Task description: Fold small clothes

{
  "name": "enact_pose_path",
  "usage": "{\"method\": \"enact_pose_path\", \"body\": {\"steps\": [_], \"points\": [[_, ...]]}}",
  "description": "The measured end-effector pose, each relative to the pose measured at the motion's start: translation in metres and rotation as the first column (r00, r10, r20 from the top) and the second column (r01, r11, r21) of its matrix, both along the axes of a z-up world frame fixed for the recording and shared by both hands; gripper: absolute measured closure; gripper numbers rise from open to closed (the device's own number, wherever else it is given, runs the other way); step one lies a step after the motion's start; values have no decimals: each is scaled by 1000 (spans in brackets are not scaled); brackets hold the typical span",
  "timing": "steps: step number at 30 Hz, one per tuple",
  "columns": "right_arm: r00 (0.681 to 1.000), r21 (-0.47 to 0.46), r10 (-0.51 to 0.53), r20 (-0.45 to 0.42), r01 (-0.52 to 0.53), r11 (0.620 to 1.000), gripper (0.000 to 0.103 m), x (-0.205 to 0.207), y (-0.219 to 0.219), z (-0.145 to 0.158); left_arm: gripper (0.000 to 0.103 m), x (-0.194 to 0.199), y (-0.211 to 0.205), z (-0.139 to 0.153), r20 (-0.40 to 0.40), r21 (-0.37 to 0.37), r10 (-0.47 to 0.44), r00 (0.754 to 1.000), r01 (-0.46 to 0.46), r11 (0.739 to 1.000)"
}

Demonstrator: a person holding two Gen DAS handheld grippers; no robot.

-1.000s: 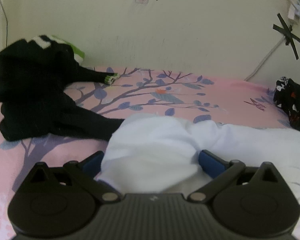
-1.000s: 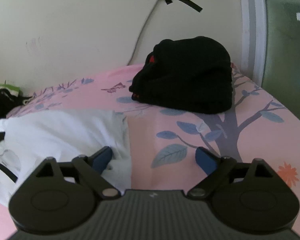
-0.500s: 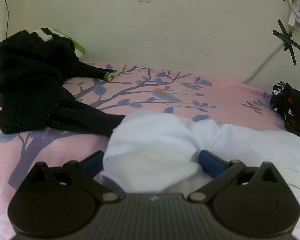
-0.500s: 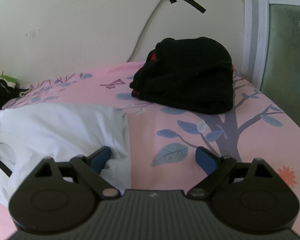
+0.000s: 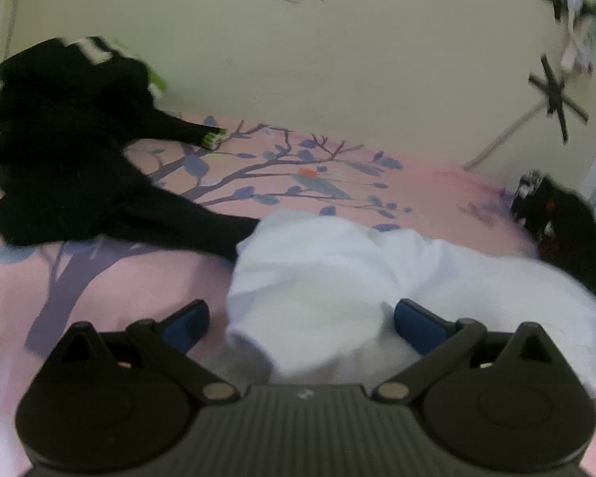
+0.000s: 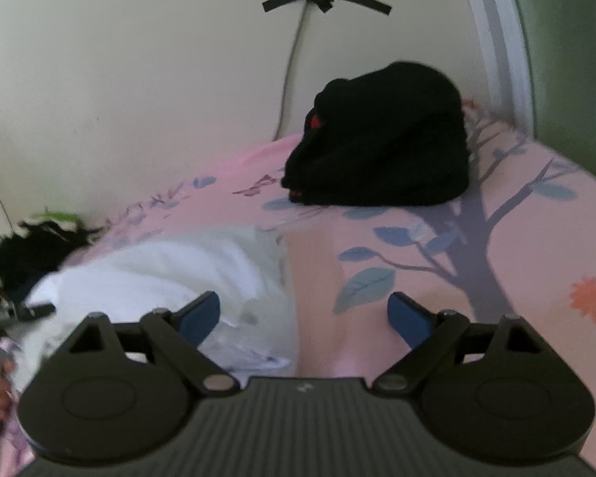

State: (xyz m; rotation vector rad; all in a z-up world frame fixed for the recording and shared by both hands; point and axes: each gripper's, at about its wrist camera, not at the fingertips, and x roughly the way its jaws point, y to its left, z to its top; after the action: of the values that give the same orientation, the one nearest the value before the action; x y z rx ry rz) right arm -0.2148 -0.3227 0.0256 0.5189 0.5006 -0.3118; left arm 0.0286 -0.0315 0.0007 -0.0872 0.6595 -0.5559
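Left gripper point(image 5: 300, 320): jaws spread wide, a rounded hump of the white garment point(image 5: 337, 270) bulging up between the blue pads. The right pad sits against the cloth; the left pad shows a gap of pink sheet beside it. Not clamped, as far as I can judge, so I read it as released.

Right gripper point(image 6: 304, 314): jaws wide apart, nothing pinched. The left pad lies over the garment's edge point(image 6: 171, 274); the right pad is over bare pink bedsheet point(image 6: 496, 278).

White garment: lower centre of the left view, lower left of the right view. It lies on the bed, crumpled and bunched, with no clean fold line visible.

Progress, judged: this piece looks barely begun. It needs spreading flat, then folding.

Outward:
- A black garment with green-and-white trim point(image 5: 67, 139) sprawls at upper left of the left view, sleeves trailing, unfolded.
- A compact black bundle point(image 6: 381, 147) sits in the upper middle of the right view, near the wall. It looks already folded, perhaps a finished stack.

Containers: none in view, neither basket, bin nor drawer. Everything rests directly on the sheet.
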Motion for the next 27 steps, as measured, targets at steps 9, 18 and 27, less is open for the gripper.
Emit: {"method": "enact_pose_path", "body": {"steps": [9,18,27], "points": [[980,86,172,95,-181,980,79,37,48,42,56,-19,56,31,14,-190,-49,999,51,980],[789,-78,606,107,-600,796,91,159,215,111,48,-26,138,64,110,-308,82,991,-45,950],[611,-90,790,-54,-791,605,67,221,299,35,11,-13,133,48,28,-287,53,998,-43,957]]}}
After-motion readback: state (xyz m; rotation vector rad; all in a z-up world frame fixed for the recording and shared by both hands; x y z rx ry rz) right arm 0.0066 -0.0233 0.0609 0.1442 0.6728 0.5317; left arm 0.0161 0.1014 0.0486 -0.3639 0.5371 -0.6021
